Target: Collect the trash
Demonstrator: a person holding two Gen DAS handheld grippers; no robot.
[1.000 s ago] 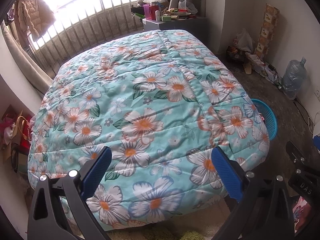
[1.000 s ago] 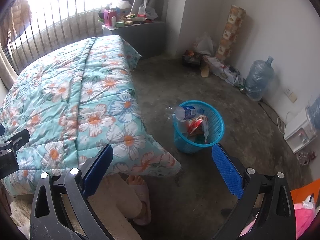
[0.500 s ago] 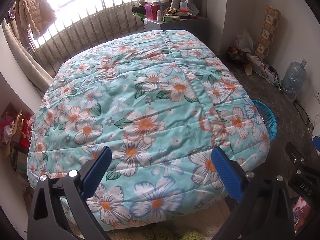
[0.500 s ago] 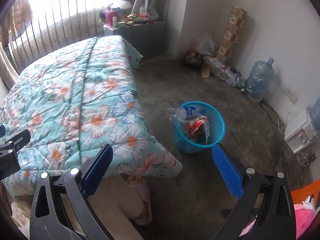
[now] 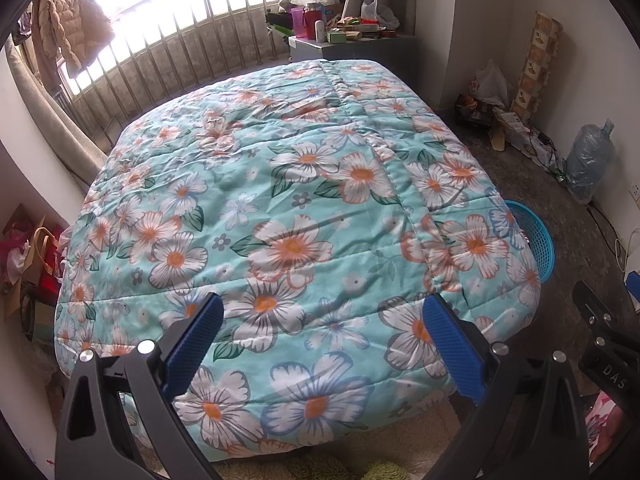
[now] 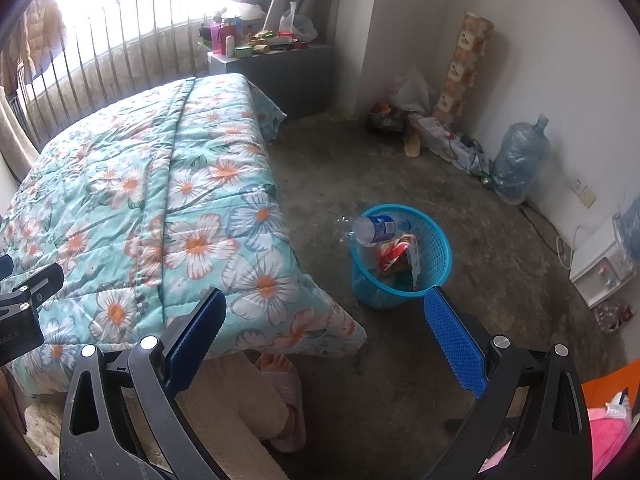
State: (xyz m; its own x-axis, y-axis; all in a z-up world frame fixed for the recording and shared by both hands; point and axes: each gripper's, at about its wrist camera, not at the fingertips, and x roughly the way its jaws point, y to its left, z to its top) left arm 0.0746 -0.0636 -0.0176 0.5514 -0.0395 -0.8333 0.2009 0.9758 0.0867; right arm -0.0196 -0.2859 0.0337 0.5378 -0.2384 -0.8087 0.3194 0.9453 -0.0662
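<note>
- Beside the bed (image 6: 160, 184), on the bare floor (image 6: 460, 208), stands a blue mesh basket (image 6: 436, 248); it already holds a plastic bottle (image 6: 374, 230) lying tilted across its rim and some red-and-white wrappers (image 6: 396, 256) inside.
- Both tongs are spread wide and hold nothing: the left tongs (image 5: 322, 344) hang over the foot of the floral quilt (image 5: 296, 208), the right tongs (image 6: 324, 340) over the quilt's corner and the floor, near the basket but not touching it.
- Judging by the basket's load, the collecting looks largely done; the quilt top shows no loose litter.
- What may be left is unclear: a white bag (image 6: 408, 88) and clutter sit in the far corner by the wall, and I cannot tell whether they count as trash.
- A slippered foot (image 6: 280, 380) shows under the quilt's edge.
</note>
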